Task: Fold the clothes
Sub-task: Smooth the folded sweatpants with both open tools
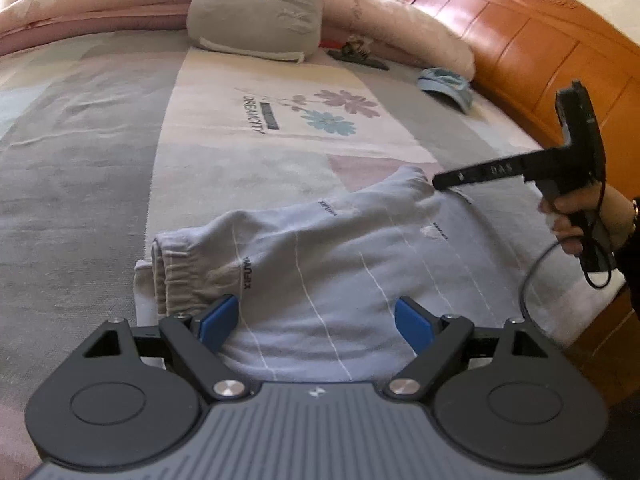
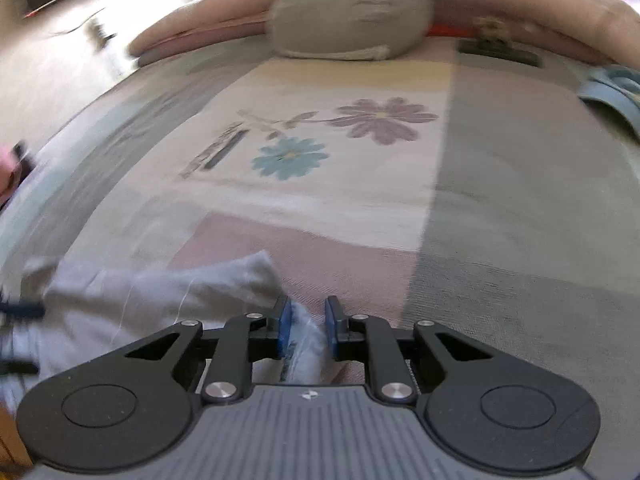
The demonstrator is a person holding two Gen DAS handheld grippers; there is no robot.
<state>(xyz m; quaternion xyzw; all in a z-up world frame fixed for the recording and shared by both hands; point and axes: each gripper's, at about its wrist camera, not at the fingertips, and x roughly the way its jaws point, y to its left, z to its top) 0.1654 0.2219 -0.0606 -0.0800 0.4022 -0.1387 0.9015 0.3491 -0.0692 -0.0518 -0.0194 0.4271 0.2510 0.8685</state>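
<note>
The bed (image 1: 100,128) was spread beneath both grippers. Pale striped trousers (image 1: 320,264) were laid before the wide-open, empty left gripper (image 1: 316,320); a fold was pinched in the nearly closed right gripper (image 2: 306,326), seemingly for folding over.

- The trousers (image 1: 340,256) are pale lavender-grey with thin white stripes and small dark lettering.
- The bedspread (image 1: 100,152) is patchwork: grey, cream and dusty pink blocks, with one mauve and one teal flower.
- The cushion (image 1: 256,12) is taupe-grey.
- The quilt (image 1: 404,28) is soft pink.
- The headboard (image 1: 520,36) is orange-brown wood.
- Both grippers' pads (image 1: 218,320) are blue on black arms.
</note>
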